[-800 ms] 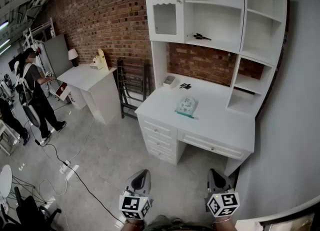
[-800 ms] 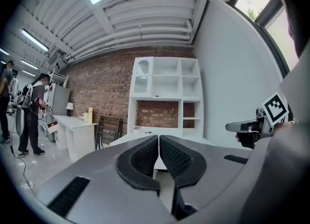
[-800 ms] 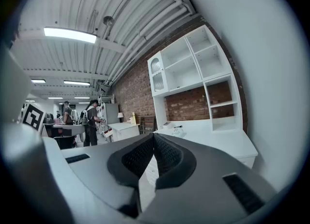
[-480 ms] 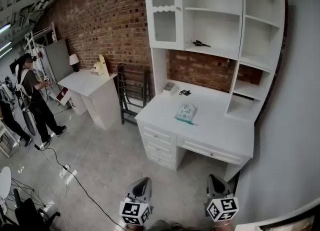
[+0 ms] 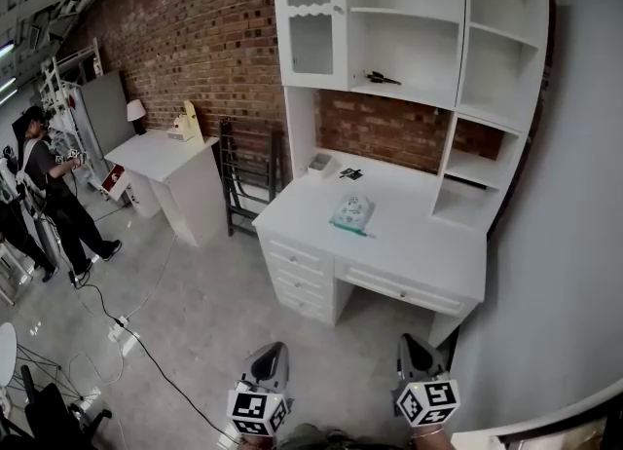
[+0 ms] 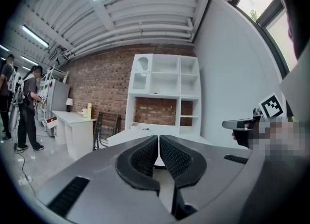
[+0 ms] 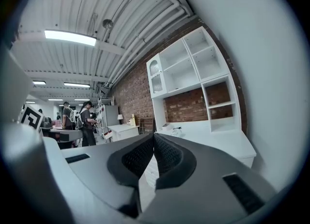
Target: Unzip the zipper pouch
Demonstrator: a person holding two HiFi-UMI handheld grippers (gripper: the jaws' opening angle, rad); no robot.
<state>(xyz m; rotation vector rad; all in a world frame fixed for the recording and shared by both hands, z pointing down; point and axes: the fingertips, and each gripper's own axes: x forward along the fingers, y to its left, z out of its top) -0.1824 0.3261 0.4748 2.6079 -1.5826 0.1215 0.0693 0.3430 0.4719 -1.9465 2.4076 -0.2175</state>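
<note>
Left tool (image 5: 275,351) together, empty | right tool (image 5: 409,343) together, empty | zipper pouch (image 5: 351,213) on desk (image 5: 428,243), well ahead of both

Head view: high, well back from the desk (image 5: 389,234), facing forward and steeply down. Left gripper view: low, looks along its own fingers (image 6: 143,156) toward the distant desk. Right gripper view: likewise, along its fingers (image 7: 137,158). All three share the desk and its shelf unit (image 5: 409,29).
</note>
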